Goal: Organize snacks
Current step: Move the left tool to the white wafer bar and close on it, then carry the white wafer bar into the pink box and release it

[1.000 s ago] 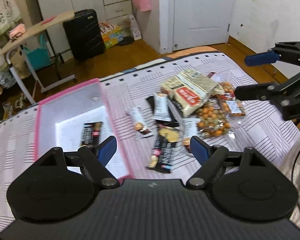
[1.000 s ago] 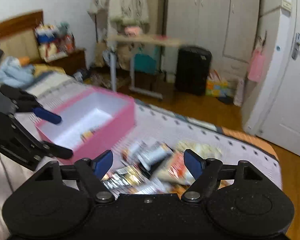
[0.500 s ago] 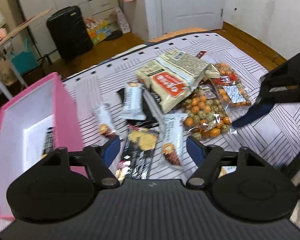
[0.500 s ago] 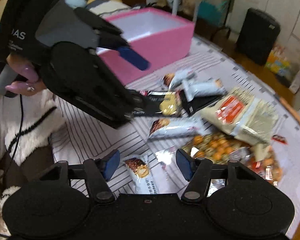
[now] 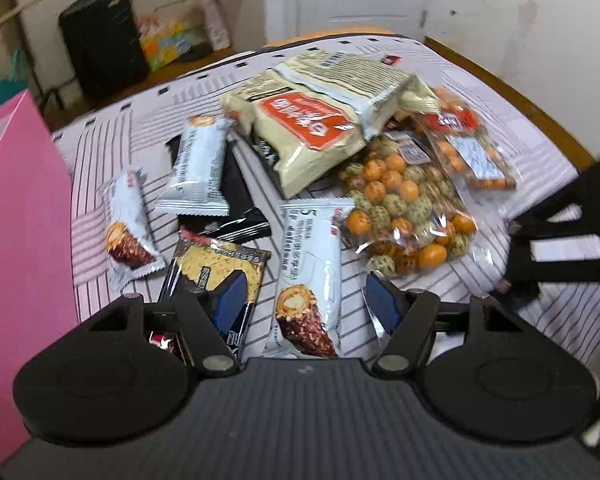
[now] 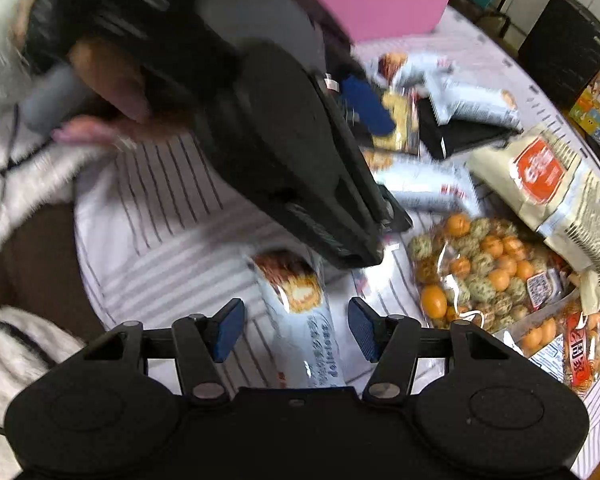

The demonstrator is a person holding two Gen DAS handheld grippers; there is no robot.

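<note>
1. Hovering spread apart, the left gripper (image 5: 306, 300) straddles a white wafer packet (image 5: 310, 276) on the bed (image 5: 500, 128); pink box (image 5: 16, 240) at 9 o'clock.
2. Right gripper (image 6: 296, 330), fingers apart, frames another wafer packet (image 6: 304, 320), seen only in the right view.
3. Motion blur obscures packet labels.

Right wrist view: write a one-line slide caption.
Open right gripper straddles a white wafer-roll packet on the striped bedsheet, left gripper working alongside.
</note>
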